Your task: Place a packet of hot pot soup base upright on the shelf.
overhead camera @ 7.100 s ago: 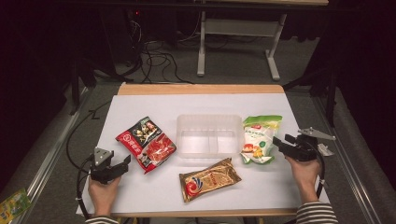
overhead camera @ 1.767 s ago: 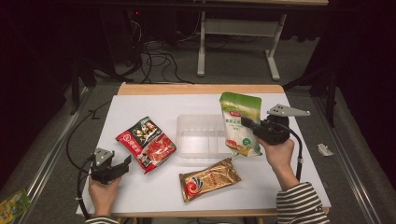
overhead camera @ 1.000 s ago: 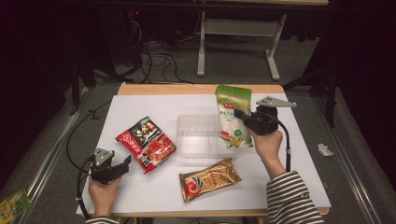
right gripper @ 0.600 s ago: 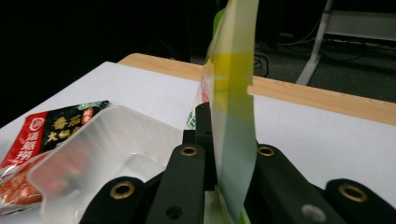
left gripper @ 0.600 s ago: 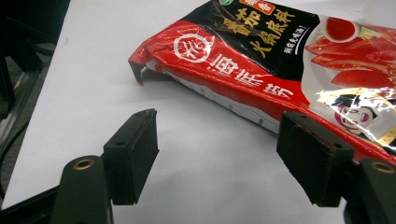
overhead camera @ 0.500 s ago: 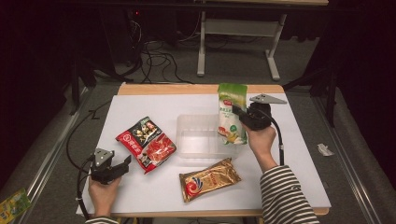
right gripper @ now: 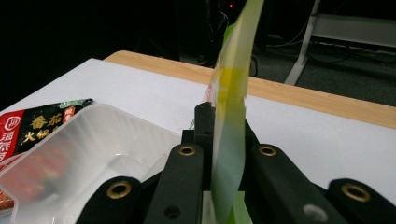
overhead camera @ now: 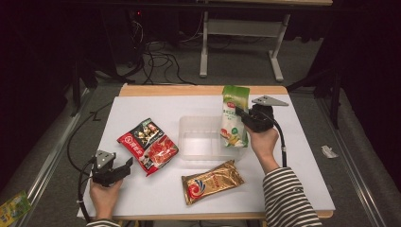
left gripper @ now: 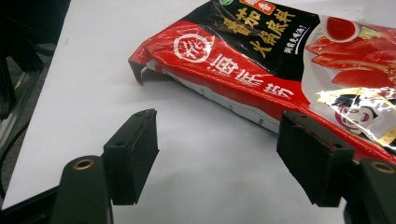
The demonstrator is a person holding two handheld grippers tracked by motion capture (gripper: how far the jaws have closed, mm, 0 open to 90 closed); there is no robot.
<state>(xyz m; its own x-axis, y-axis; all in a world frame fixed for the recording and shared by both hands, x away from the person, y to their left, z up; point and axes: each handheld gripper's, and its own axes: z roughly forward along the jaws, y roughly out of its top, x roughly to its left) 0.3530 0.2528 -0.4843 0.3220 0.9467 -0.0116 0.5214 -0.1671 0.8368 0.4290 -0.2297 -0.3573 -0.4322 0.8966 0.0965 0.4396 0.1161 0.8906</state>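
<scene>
Left gripper (overhead camera: 124, 166) rested low in the left hand (overhead camera: 105, 196), jaws spread wide with nothing between them. Right gripper (overhead camera: 240, 116), raised by the right hand (overhead camera: 263, 142), had jaws nearly closed, clamping.

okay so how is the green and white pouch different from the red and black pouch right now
The green and white pouch stands upright, pinched edge-on in the right gripper at the clear tray's right end; the red and black pouch lies flat on the table, left of the tray. Nothing grips the red one: the left gripper is open beside it. Both are printed food pouches.
</scene>
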